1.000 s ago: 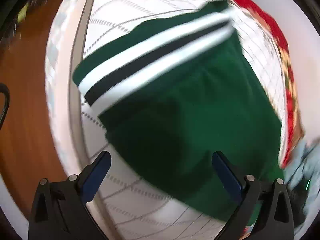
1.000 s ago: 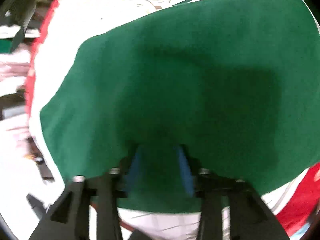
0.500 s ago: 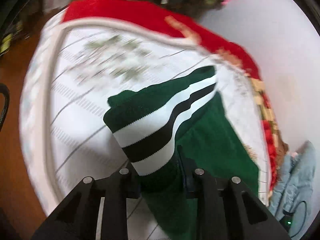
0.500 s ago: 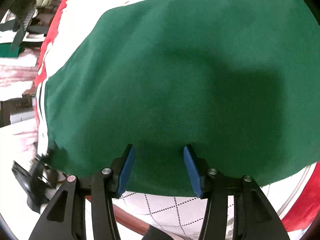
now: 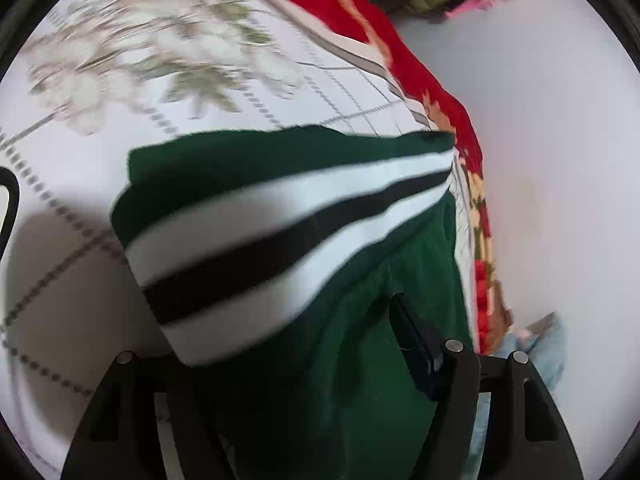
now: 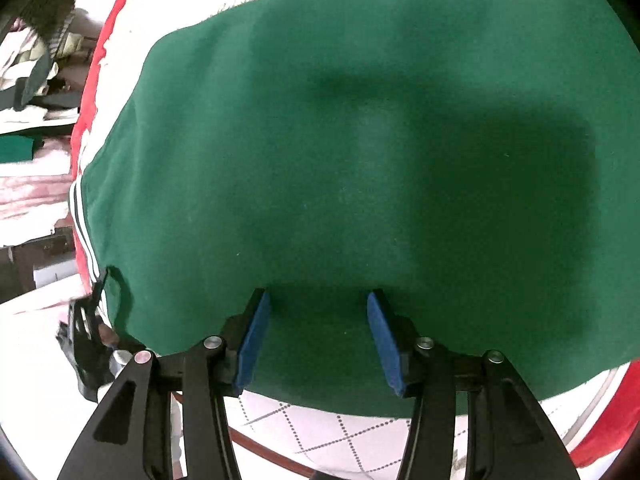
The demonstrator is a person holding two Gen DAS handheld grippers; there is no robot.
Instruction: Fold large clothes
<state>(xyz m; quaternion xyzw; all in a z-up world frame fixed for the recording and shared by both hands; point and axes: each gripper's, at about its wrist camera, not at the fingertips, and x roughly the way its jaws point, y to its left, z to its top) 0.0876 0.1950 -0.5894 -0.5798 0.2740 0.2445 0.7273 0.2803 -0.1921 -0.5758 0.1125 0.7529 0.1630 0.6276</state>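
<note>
Lifted striped hem (image 5: 280,236) with left gripper (image 5: 320,344) clamped on green garment (image 6: 360,160); right gripper (image 6: 316,332) spread apart near bedspread (image 5: 120,80) edge.

Green cloth (image 5: 360,380) is hiding the left gripper (image 5: 320,360)'s left finger; the floral bedsheet (image 5: 160,52) is blurring; the cloth's far right is running off-frame.

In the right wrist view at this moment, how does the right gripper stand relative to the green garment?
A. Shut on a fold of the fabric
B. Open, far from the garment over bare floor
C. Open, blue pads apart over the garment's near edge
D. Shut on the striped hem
C: the right gripper has its blue pads spread apart, with flat green garment showing between them, none of it pinched.
</note>
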